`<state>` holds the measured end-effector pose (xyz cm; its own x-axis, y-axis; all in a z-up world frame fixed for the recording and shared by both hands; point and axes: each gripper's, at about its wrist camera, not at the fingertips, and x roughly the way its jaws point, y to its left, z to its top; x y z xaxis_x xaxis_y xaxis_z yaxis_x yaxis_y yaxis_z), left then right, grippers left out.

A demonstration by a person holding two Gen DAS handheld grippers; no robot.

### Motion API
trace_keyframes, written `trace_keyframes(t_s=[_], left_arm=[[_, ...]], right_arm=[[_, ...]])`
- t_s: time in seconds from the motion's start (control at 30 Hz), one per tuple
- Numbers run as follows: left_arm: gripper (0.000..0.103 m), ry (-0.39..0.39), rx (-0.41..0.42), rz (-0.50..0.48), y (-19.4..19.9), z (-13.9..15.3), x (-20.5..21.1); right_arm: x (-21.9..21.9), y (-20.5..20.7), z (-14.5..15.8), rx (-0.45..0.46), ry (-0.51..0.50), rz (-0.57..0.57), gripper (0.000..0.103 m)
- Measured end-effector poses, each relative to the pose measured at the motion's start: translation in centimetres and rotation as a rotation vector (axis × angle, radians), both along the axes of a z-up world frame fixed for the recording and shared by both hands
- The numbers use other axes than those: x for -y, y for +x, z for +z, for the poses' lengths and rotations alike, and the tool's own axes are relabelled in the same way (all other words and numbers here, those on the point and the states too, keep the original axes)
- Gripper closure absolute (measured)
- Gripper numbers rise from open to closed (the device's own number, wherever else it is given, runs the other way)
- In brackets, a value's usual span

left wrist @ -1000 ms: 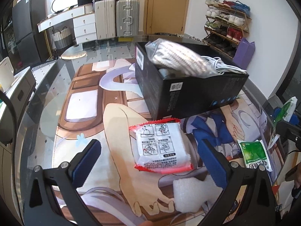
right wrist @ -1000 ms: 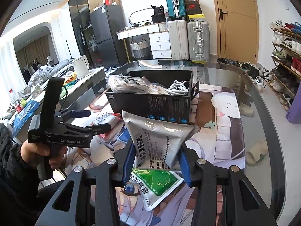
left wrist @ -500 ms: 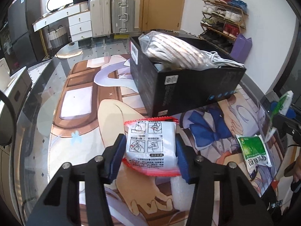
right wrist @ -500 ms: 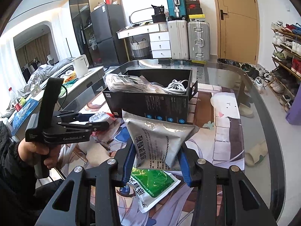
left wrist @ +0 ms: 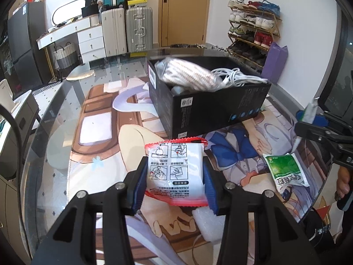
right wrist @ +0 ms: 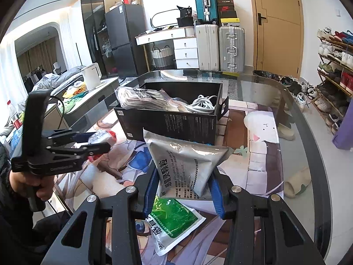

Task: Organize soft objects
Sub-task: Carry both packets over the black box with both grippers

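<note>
Packet [left wrist: 175,170] clamped in left gripper [left wrist: 175,180], pouch [right wrist: 185,167] clamped in right gripper [right wrist: 184,190]; carry step, next release into box [left wrist: 209,108].

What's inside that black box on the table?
The black box holds a clear bag of striped cloth at one end and a coil of white cable at the other. Whatever lies underneath them is covered, so the bottom cannot be seen.

White walls and a wooden door [right wrist: 275,22] stand at the back. Big suitcases [right wrist: 219,46] sit beside white drawers [right wrist: 185,53]. A shoe rack [left wrist: 253,31] lines the right wall. A dark fridge [right wrist: 123,37] stands left. The floor is pale.
</note>
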<state>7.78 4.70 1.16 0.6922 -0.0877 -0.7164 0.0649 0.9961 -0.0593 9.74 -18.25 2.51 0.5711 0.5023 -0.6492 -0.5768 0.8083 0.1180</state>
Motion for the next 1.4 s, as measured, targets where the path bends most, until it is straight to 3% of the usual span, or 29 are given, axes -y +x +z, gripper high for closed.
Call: trace_keyframes(t_s=[0.77,1.4], left_arm=[[0.058,0.086,0.170,-0.001,-1.2,5.2,0.6],[0.058,0.064,0.224,-0.002,1.3,7.2,1.0]], right_arm=[[0.5,2.7,3.0,0.101,-0.020,-0.006,0.060],[-1.0,5.2,4.6,0.139,0.020,0.034,0.060]])
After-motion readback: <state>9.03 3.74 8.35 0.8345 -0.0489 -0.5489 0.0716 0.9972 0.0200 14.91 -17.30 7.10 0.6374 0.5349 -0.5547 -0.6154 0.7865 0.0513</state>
